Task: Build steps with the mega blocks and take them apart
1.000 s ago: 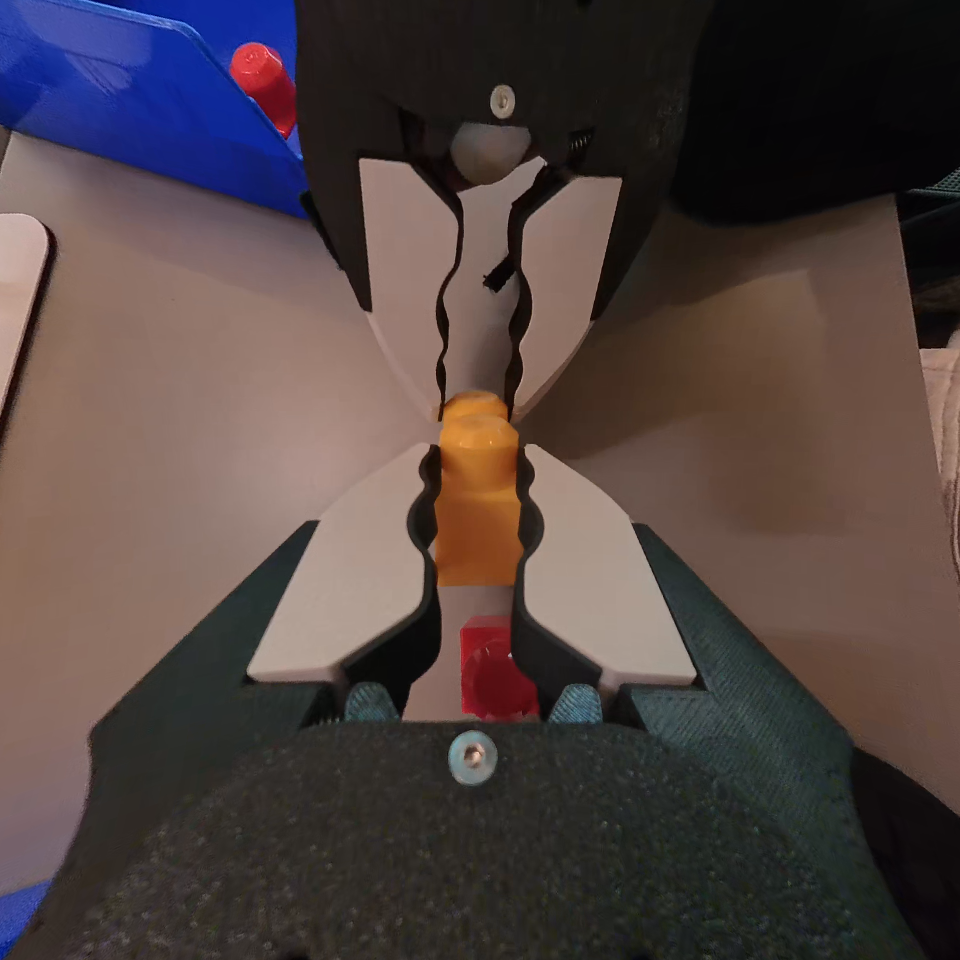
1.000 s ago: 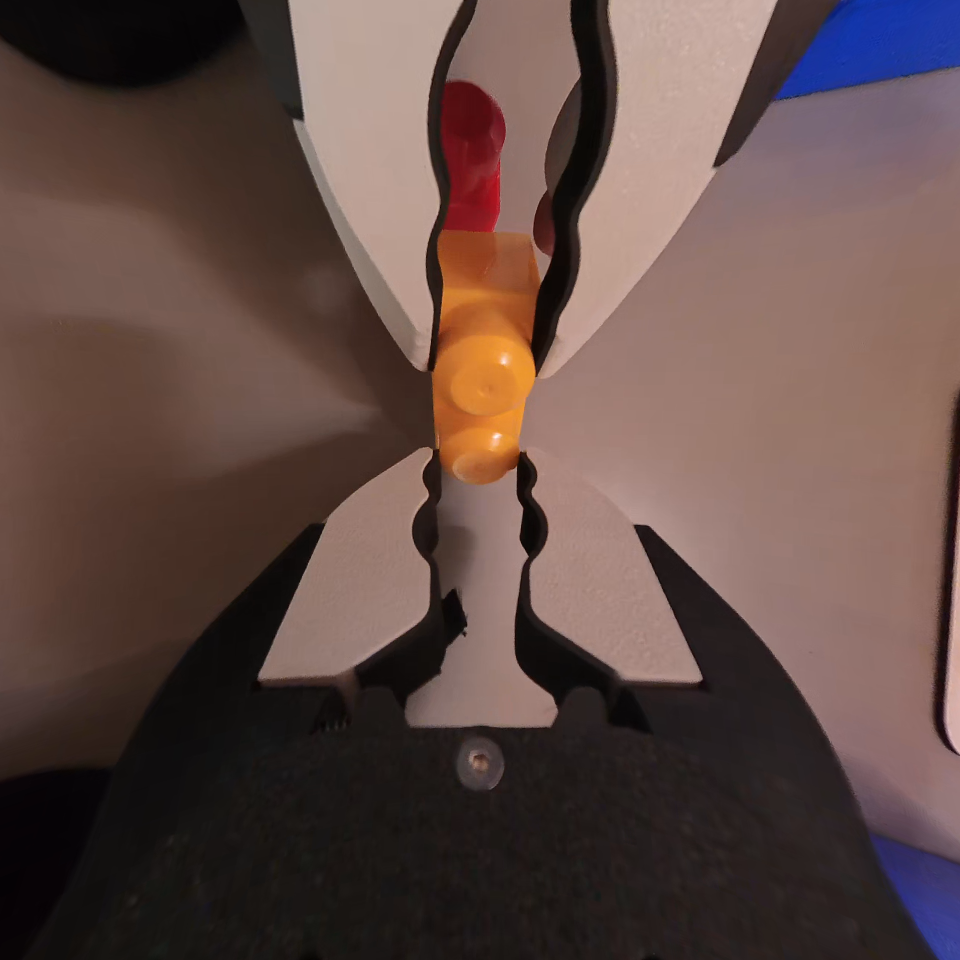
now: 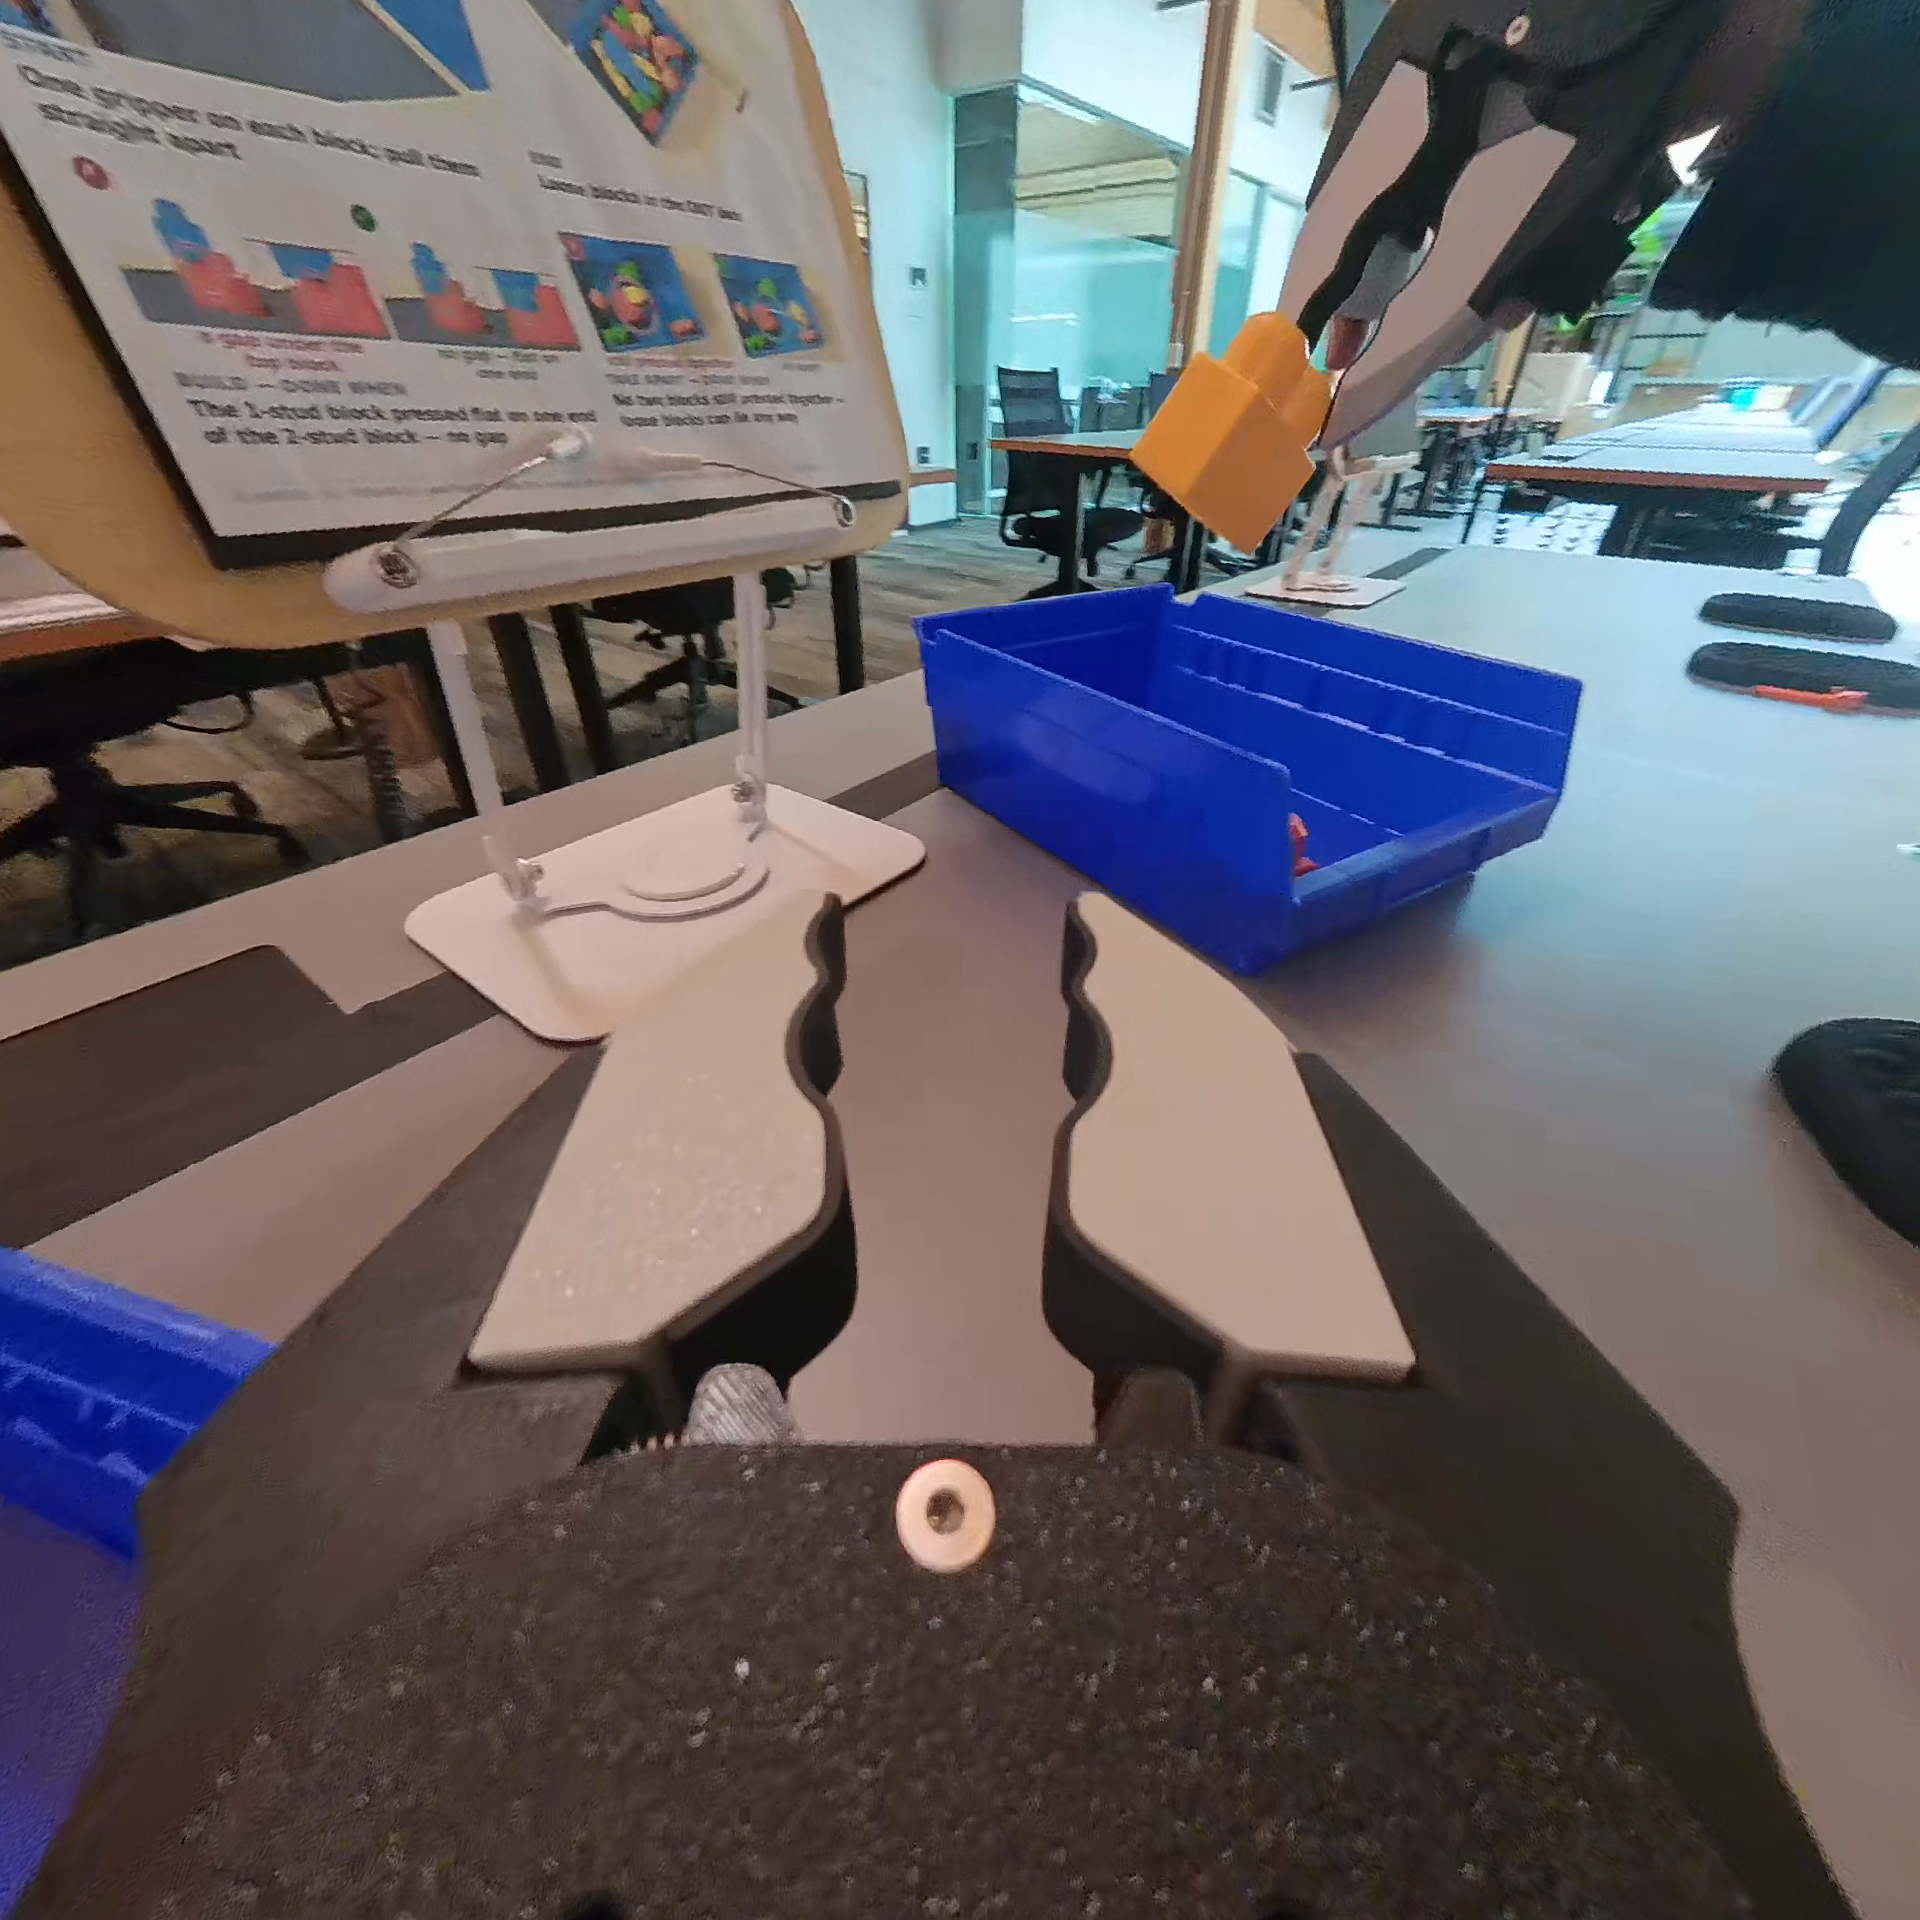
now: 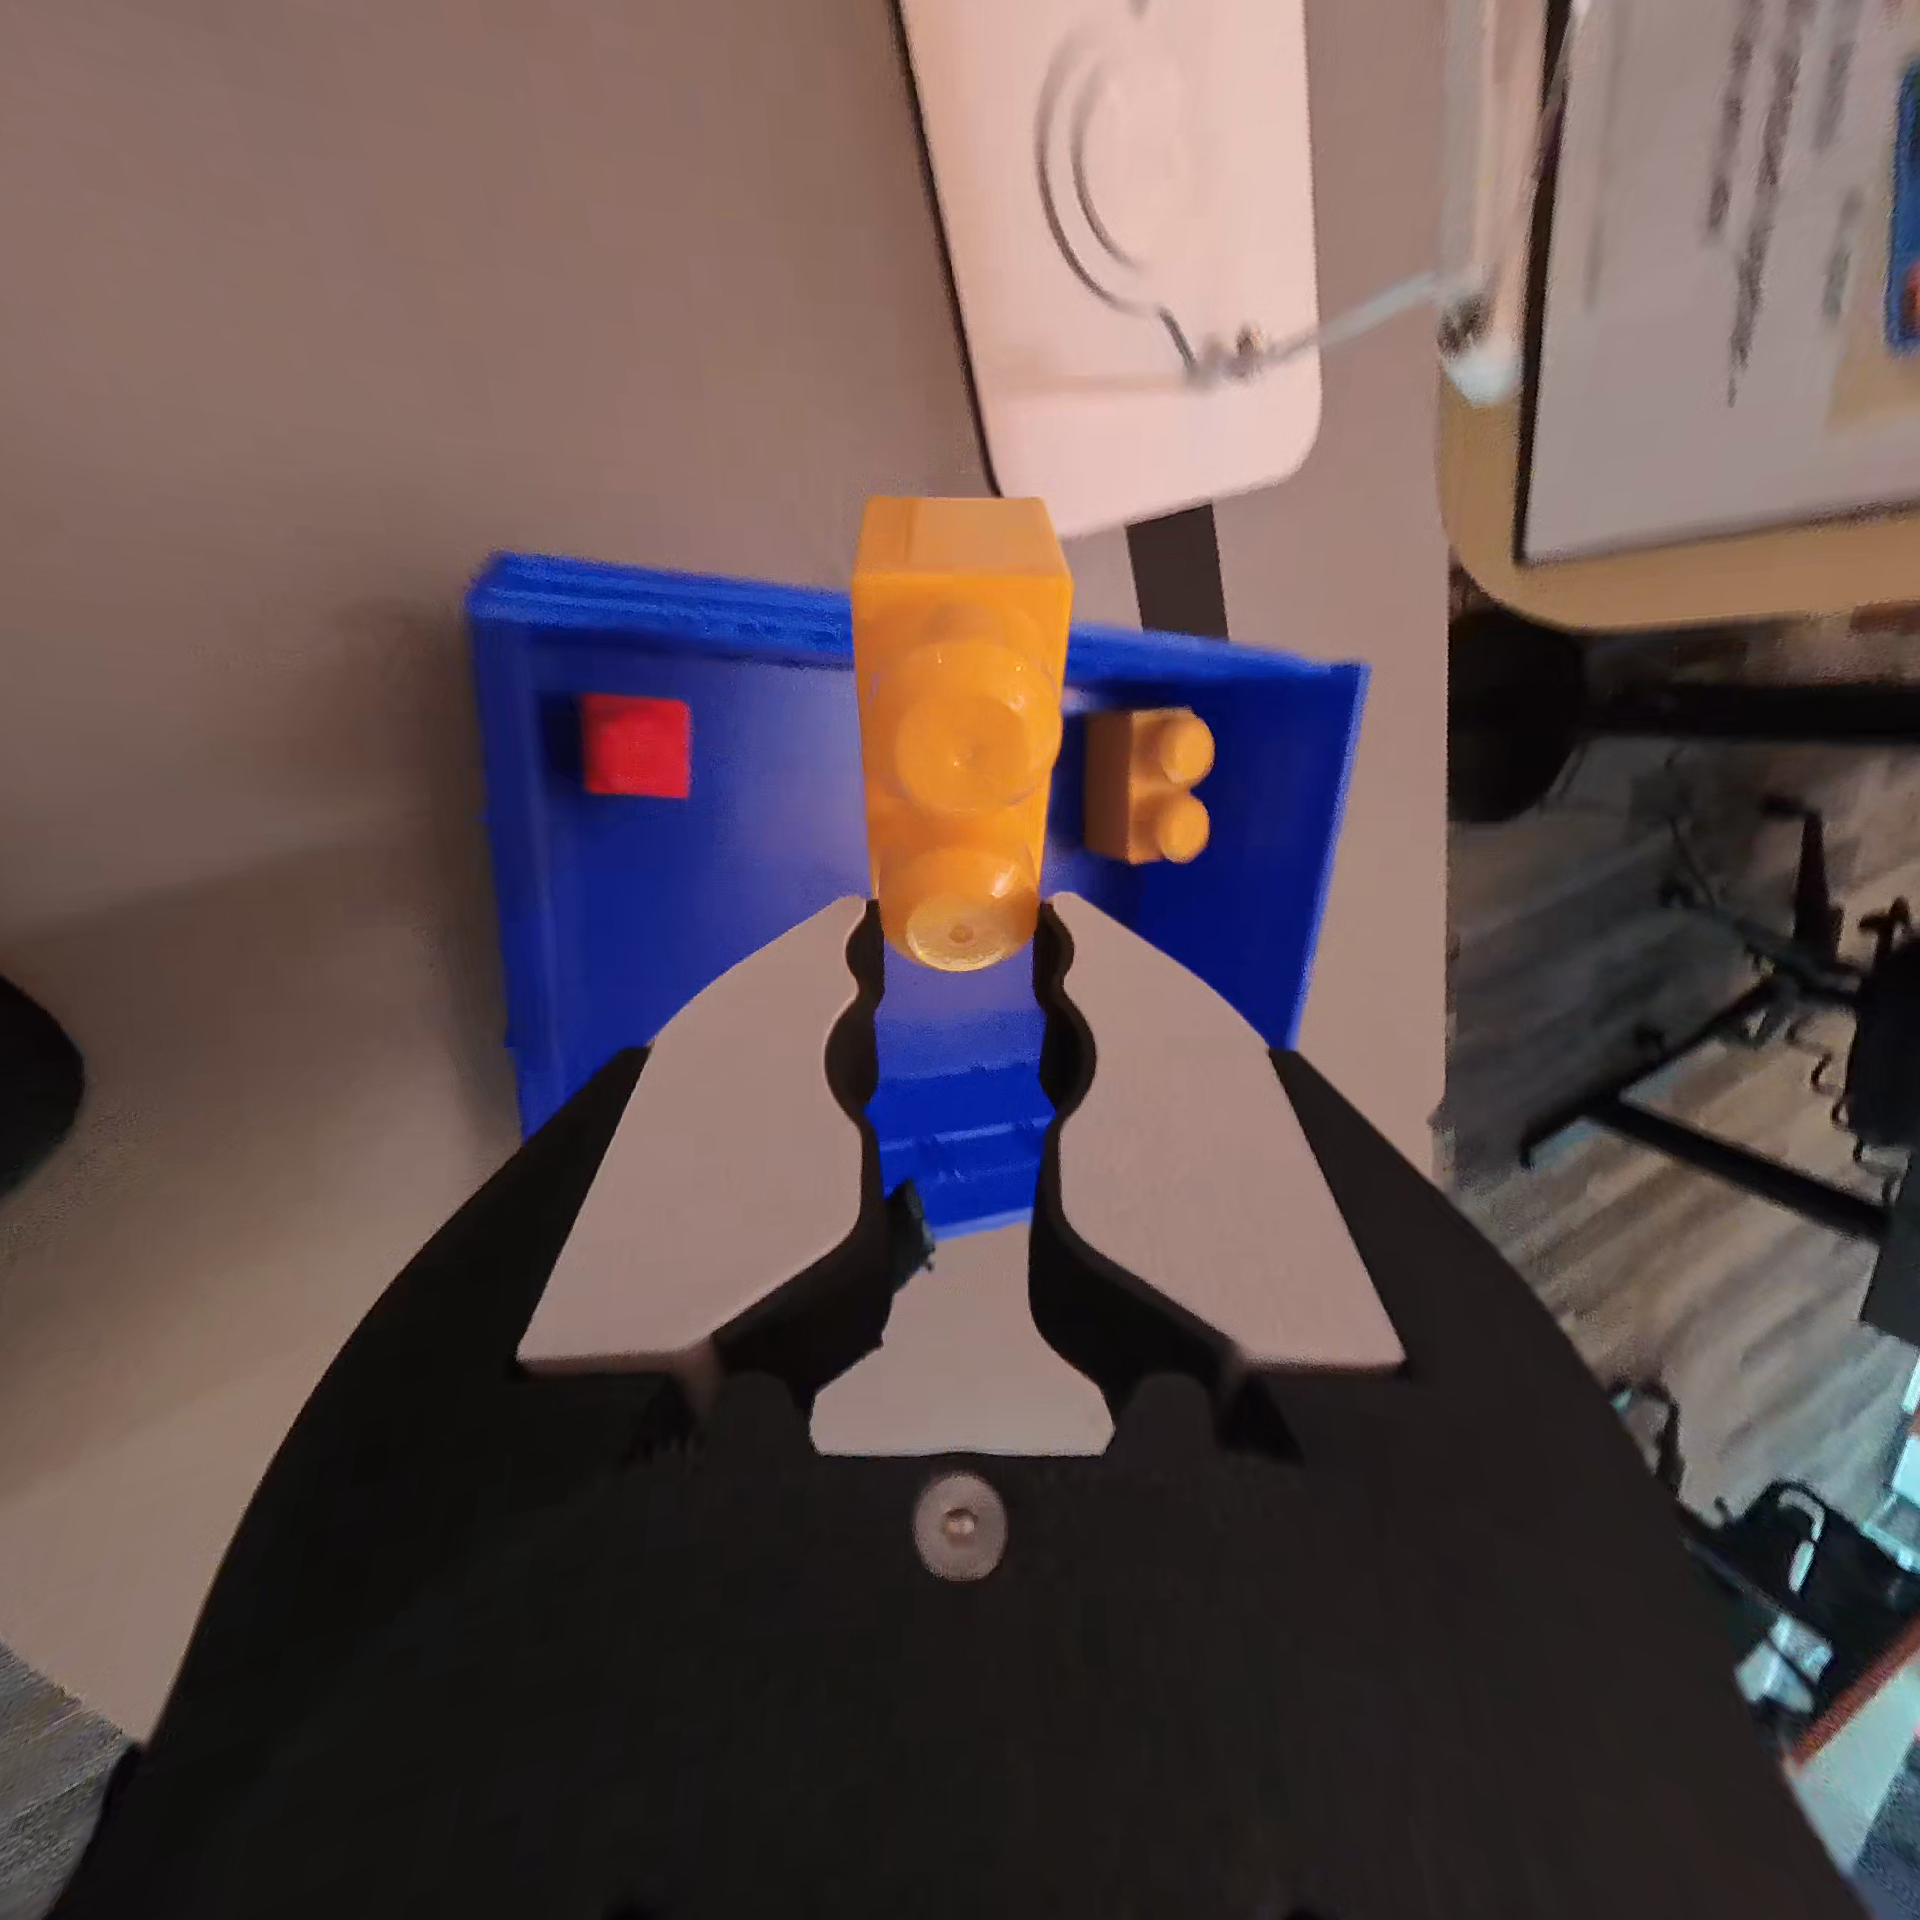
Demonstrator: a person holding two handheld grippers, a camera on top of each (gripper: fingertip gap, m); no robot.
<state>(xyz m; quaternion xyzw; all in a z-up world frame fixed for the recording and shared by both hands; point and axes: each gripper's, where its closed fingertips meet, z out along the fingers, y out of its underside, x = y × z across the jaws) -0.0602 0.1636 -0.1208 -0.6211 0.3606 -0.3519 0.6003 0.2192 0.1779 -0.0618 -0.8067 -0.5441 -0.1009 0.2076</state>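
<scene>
1. Since a second ago, our grippers have parted; our left gripper [image 3: 945, 997] now sits spread and empty over the matte grey table [image 3: 1558, 987].
2. Our right gripper [image 4: 956, 914] pinches the glossy two-stud orange plastic block [image 4: 961, 727] by one stud, above the ribbed blue plastic bin [image 4: 727, 997].
3. Inside lie a red cube block [image 4: 636, 746] and a second orange two-stud block [image 4: 1148, 787].

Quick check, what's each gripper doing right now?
Left gripper: open, fingers apart, holding nothing.
Right gripper: shut on the orange block, held above the blue bin.
</scene>
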